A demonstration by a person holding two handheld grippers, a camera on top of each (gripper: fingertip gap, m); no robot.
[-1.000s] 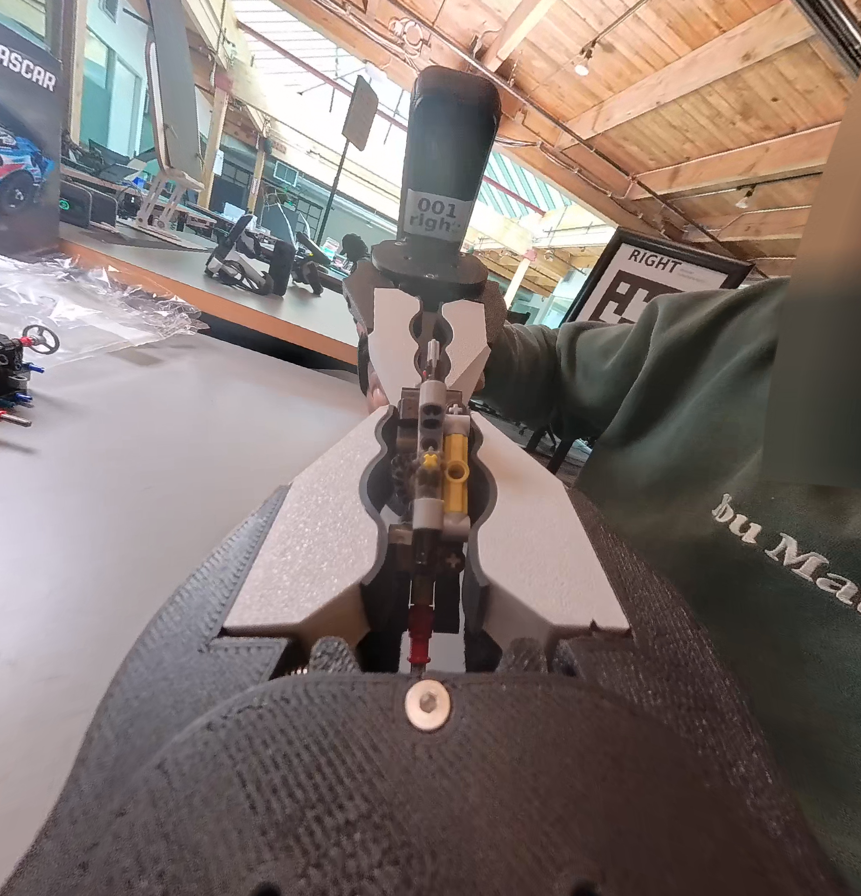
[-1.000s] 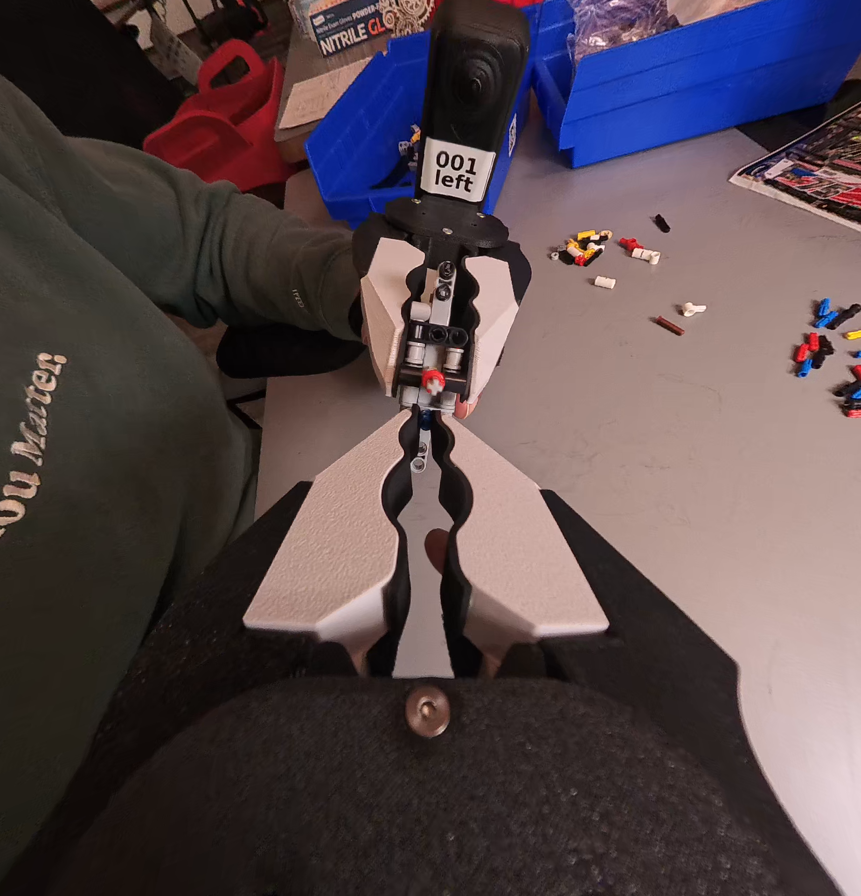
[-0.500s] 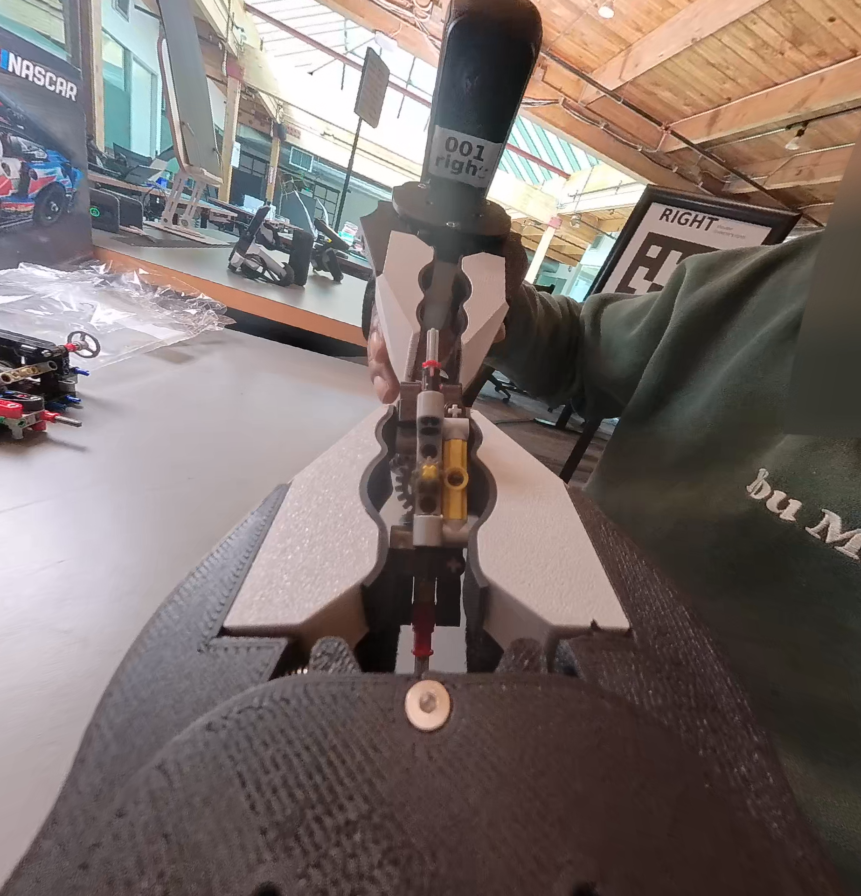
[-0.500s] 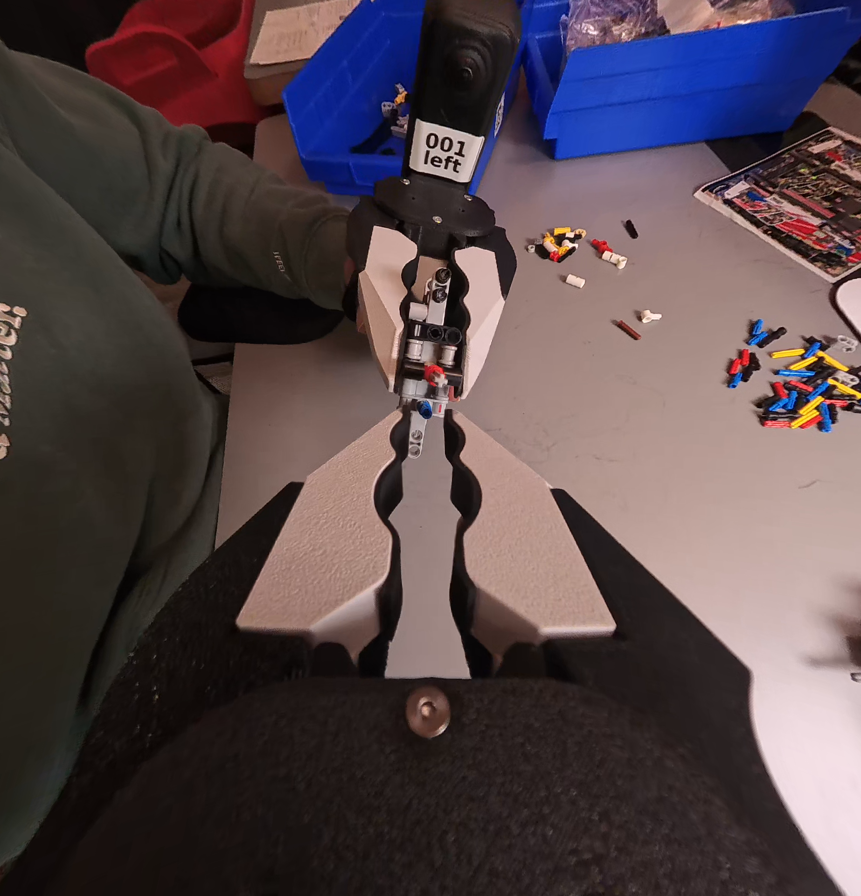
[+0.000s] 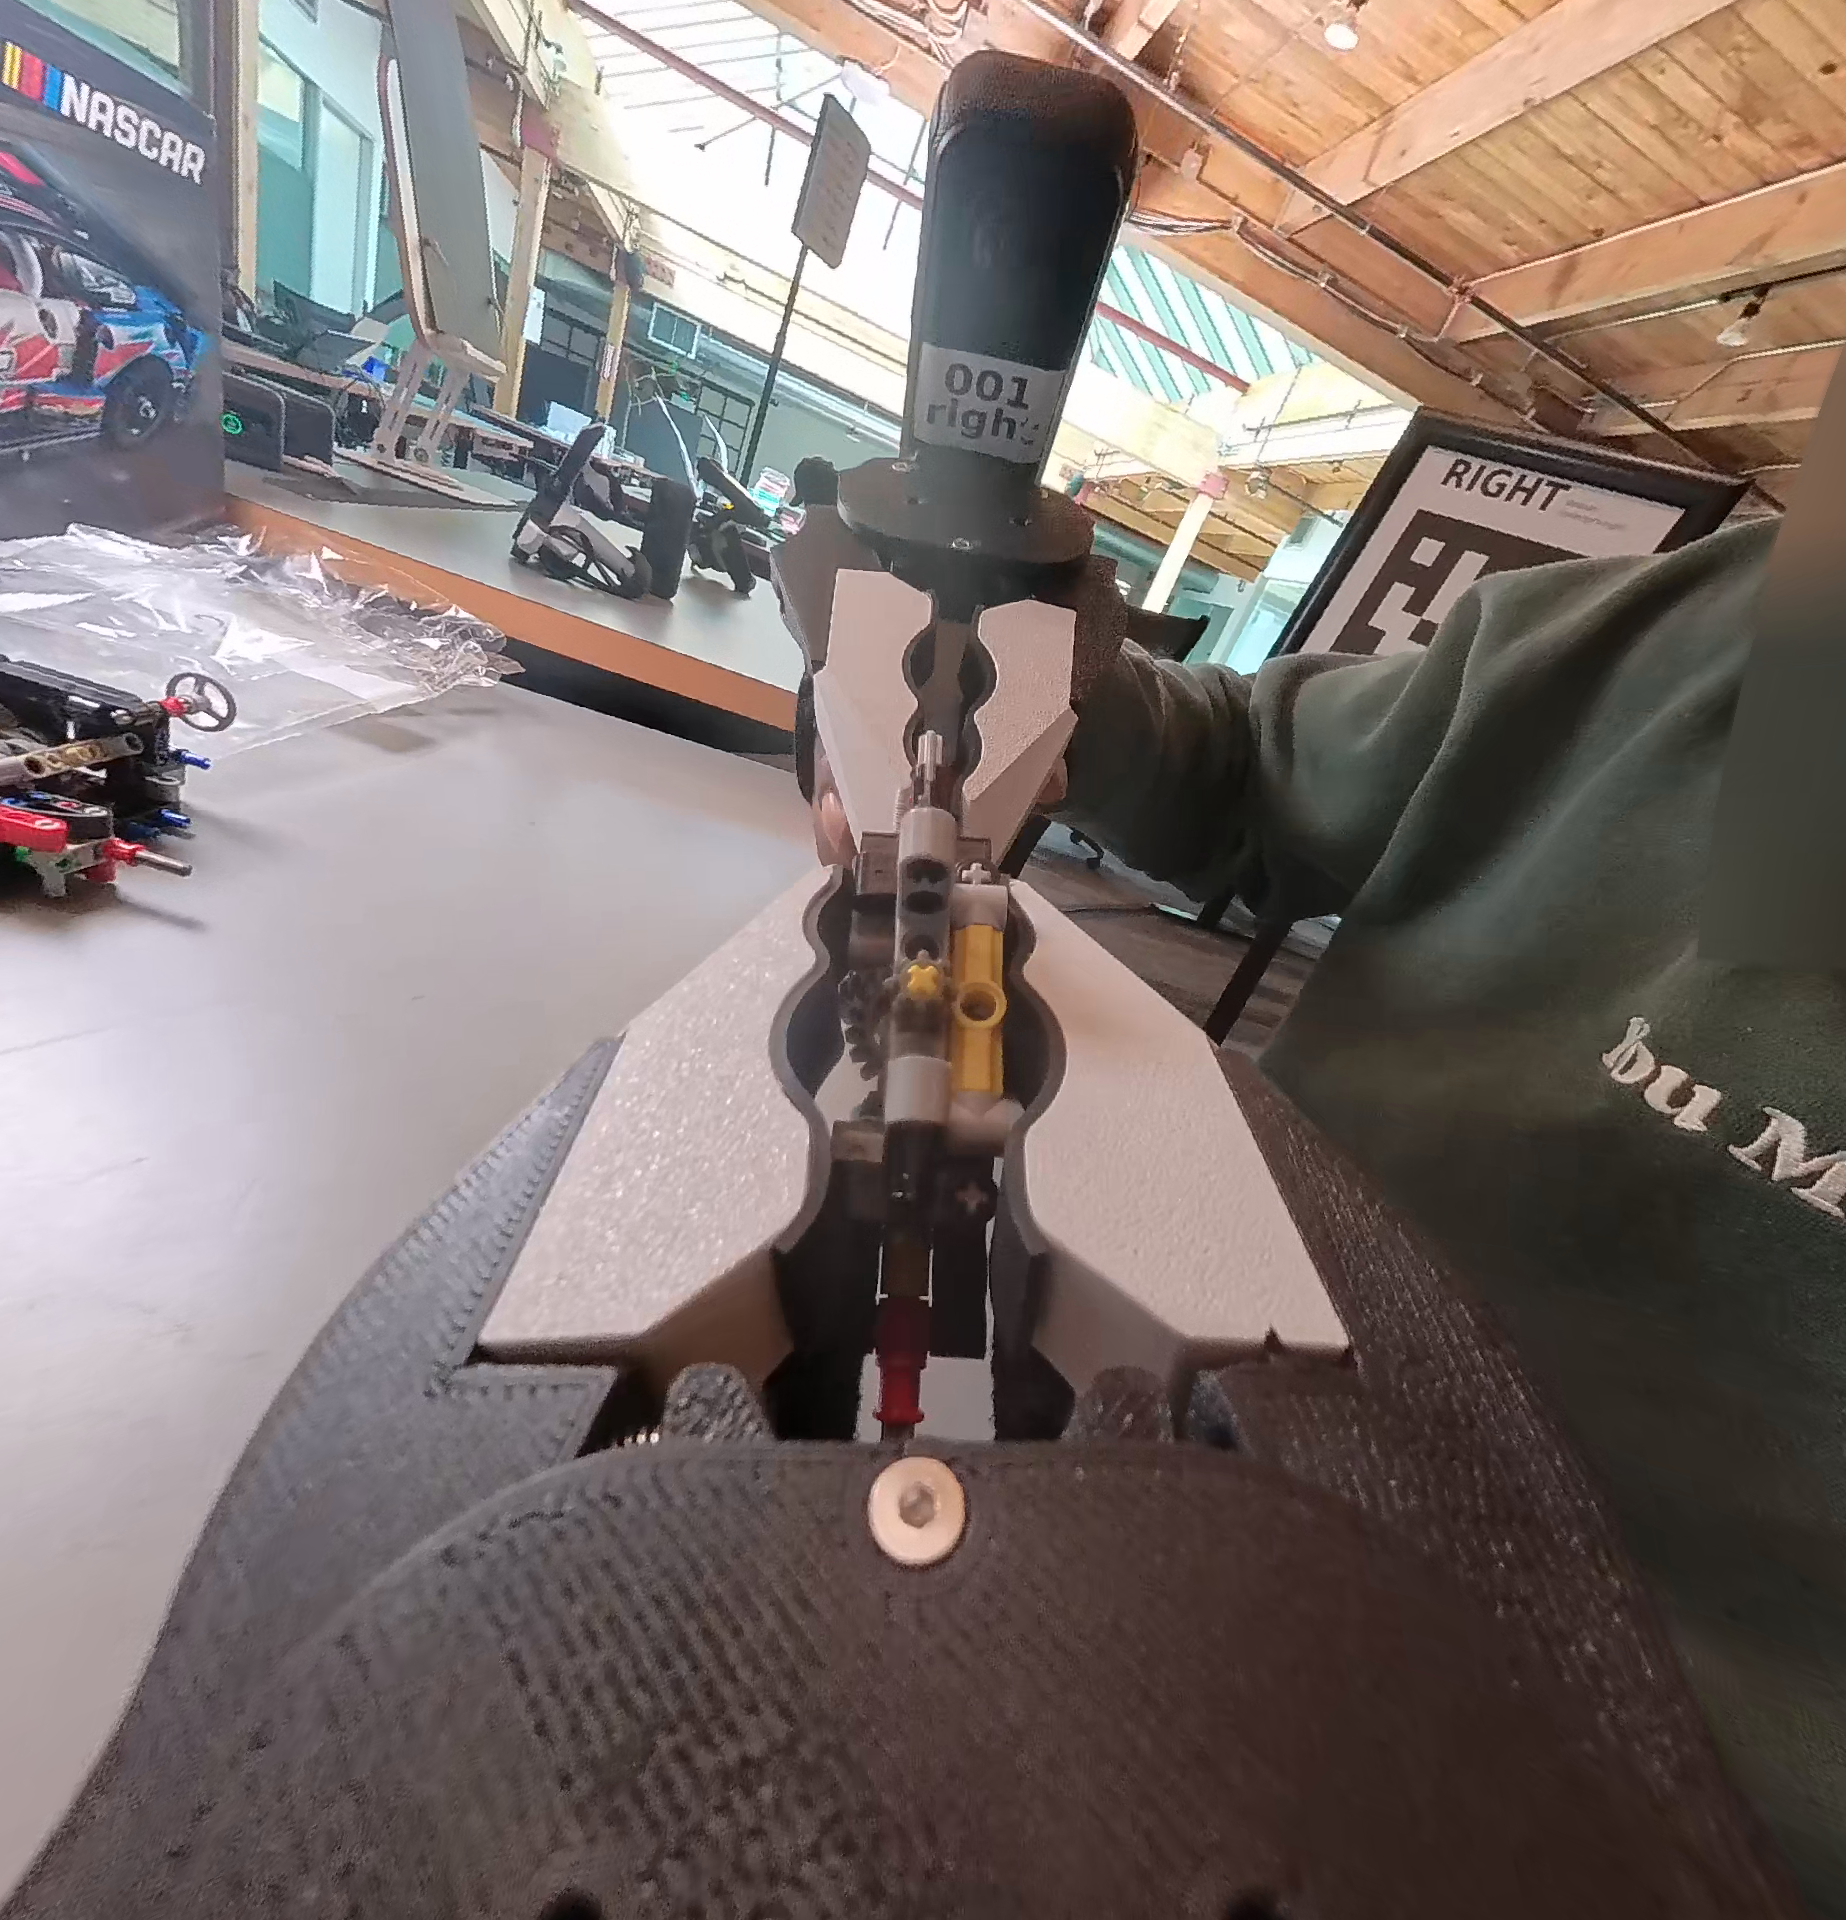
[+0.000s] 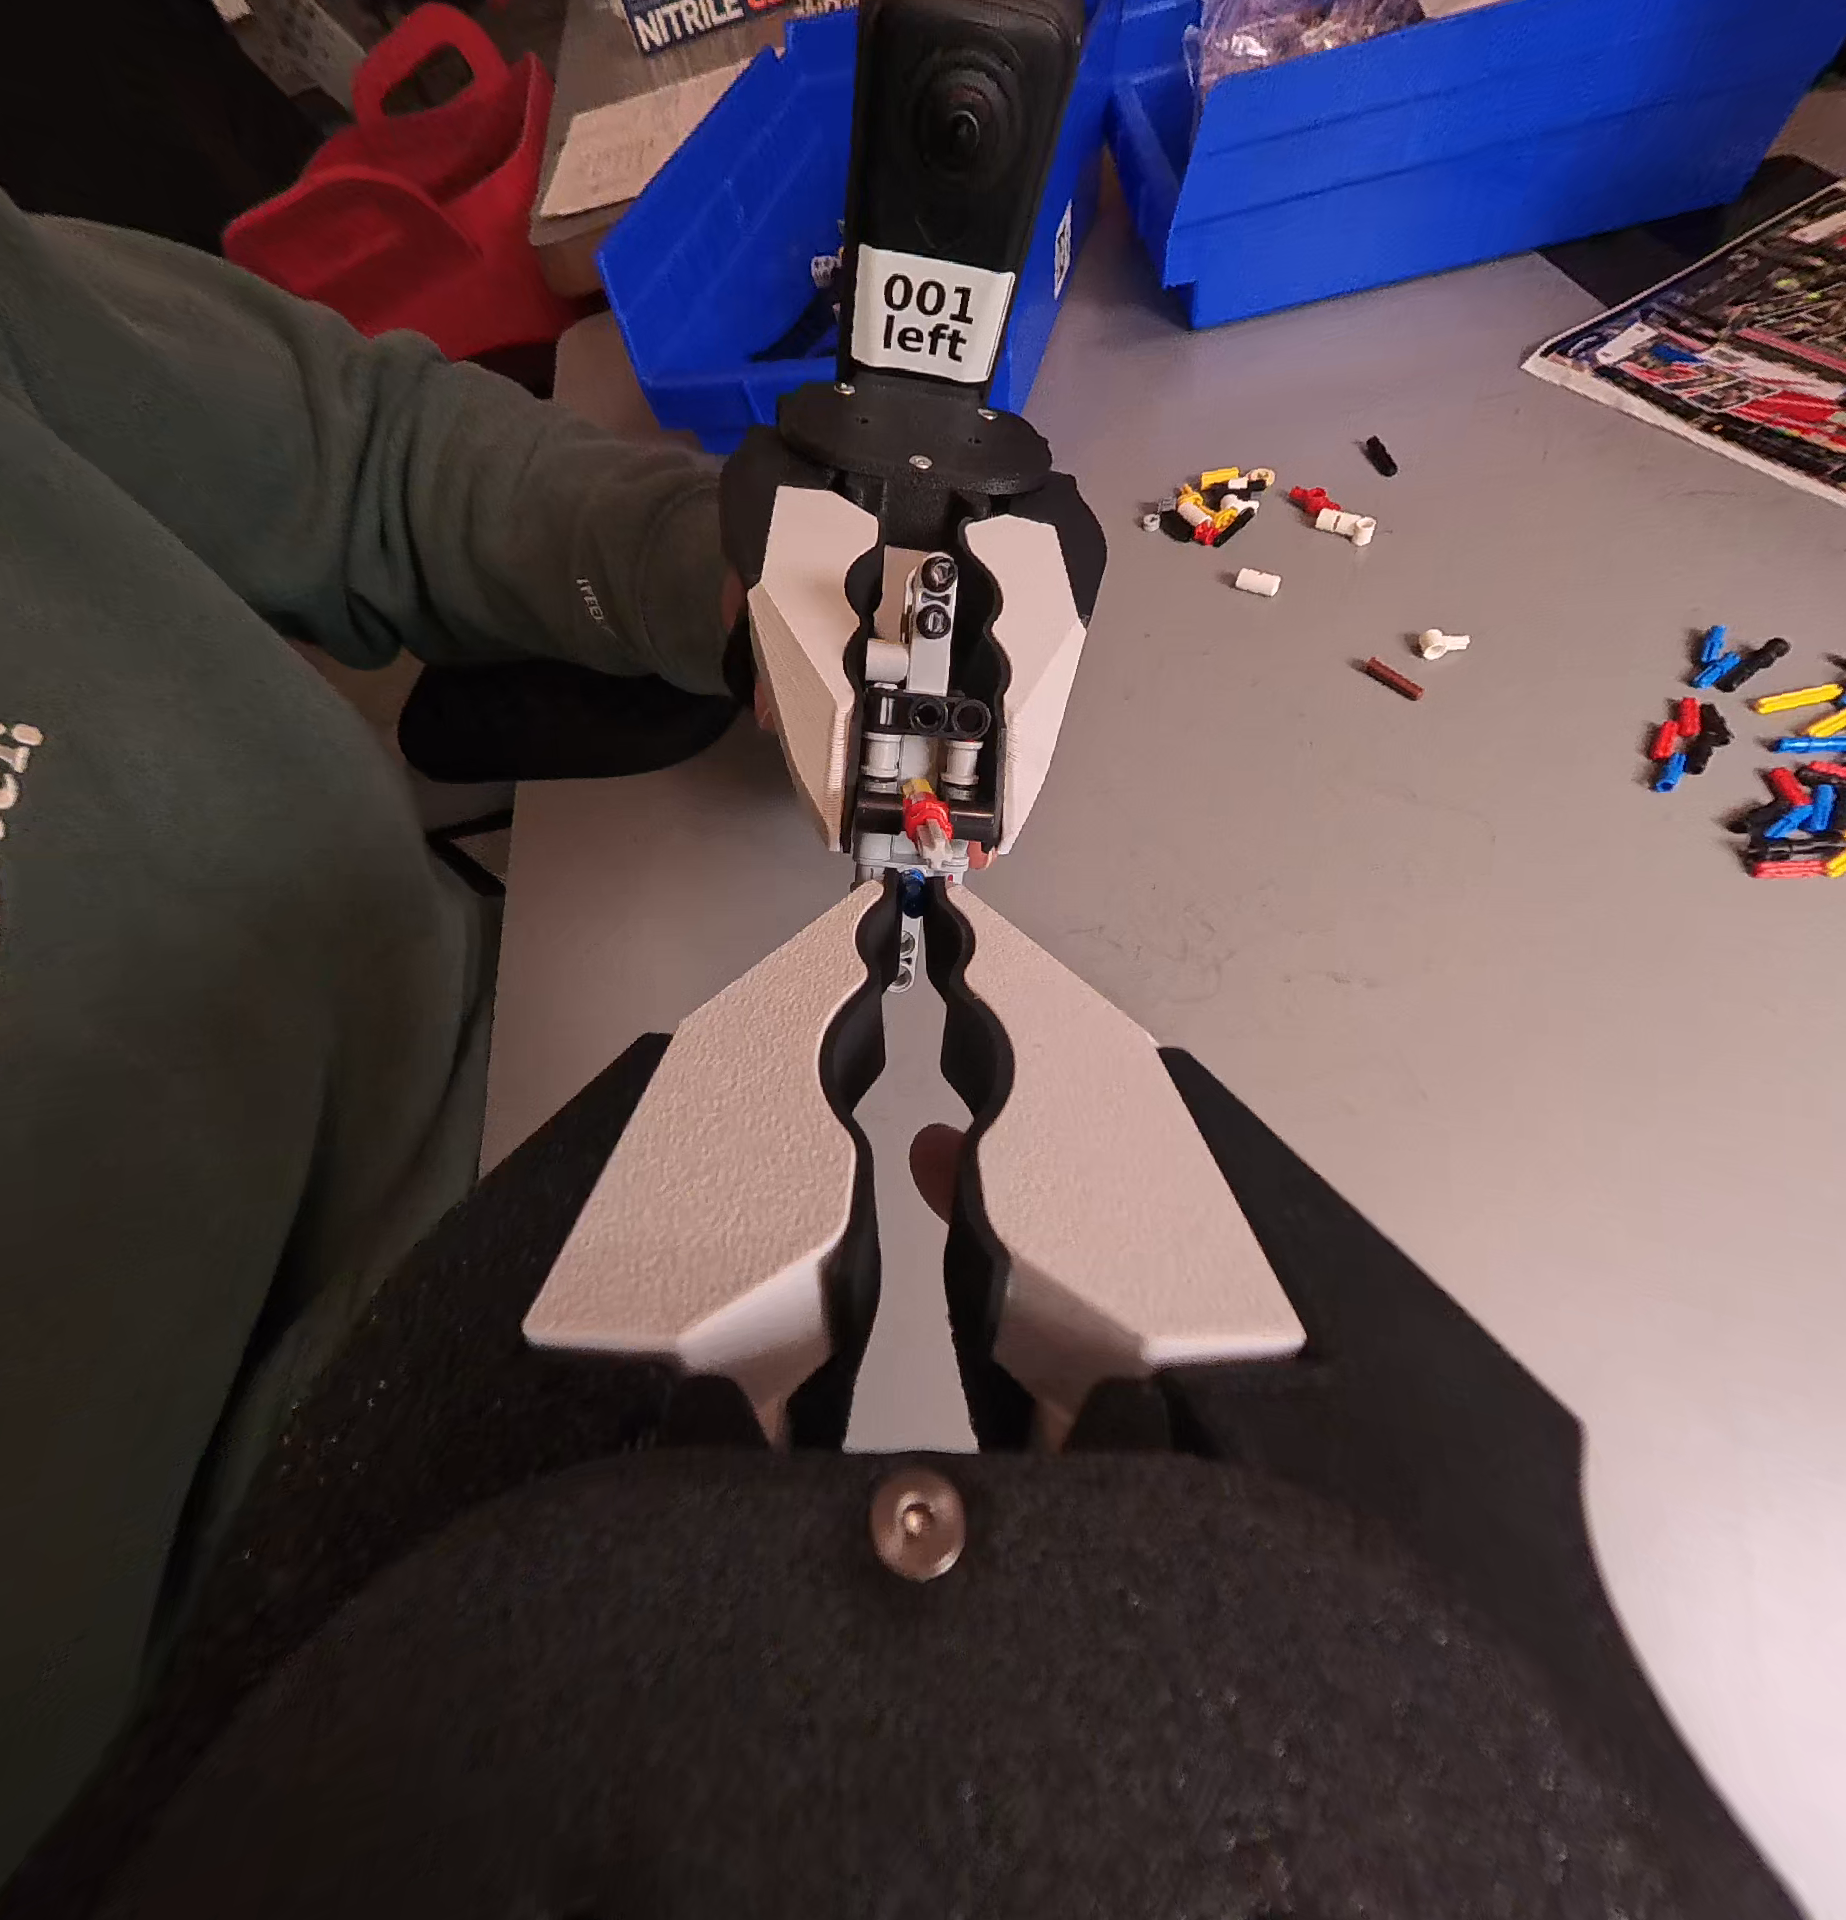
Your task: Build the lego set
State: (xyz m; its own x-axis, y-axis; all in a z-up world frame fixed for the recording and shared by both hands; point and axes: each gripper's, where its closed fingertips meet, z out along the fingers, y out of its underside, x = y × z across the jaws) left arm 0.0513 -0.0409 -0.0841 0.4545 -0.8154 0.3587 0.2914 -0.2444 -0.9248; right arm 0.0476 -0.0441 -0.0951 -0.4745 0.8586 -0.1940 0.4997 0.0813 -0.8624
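Observation:
My left gripper (image 5: 924,883) is shut on a small brick assembly (image 5: 934,997) of grey, yellow and black parts with a red axle at its rear. It also shows in the right wrist view (image 6: 924,717), held above the grey table (image 6: 1314,987). My right gripper (image 6: 911,904) faces it tip to tip. It is shut on a thin light-grey beam (image 6: 906,951) that sticks out of the assembly's near end beside a blue pin (image 6: 911,890). In the left wrist view the right gripper (image 5: 931,821) stands just beyond the assembly.
Blue bins (image 6: 1418,135) stand at the table's far edge, with a printed booklet (image 6: 1750,343) to the right. Loose small pieces (image 6: 1220,504) and a coloured pile (image 6: 1812,769) lie on the table. A part-built model car (image 5: 57,779) and a clear plastic bag (image 5: 202,623) lie left.
My right gripper's jaws opened around the thin beam half a second ago and have closed on it again. The left gripper kept its hold on the assembly.

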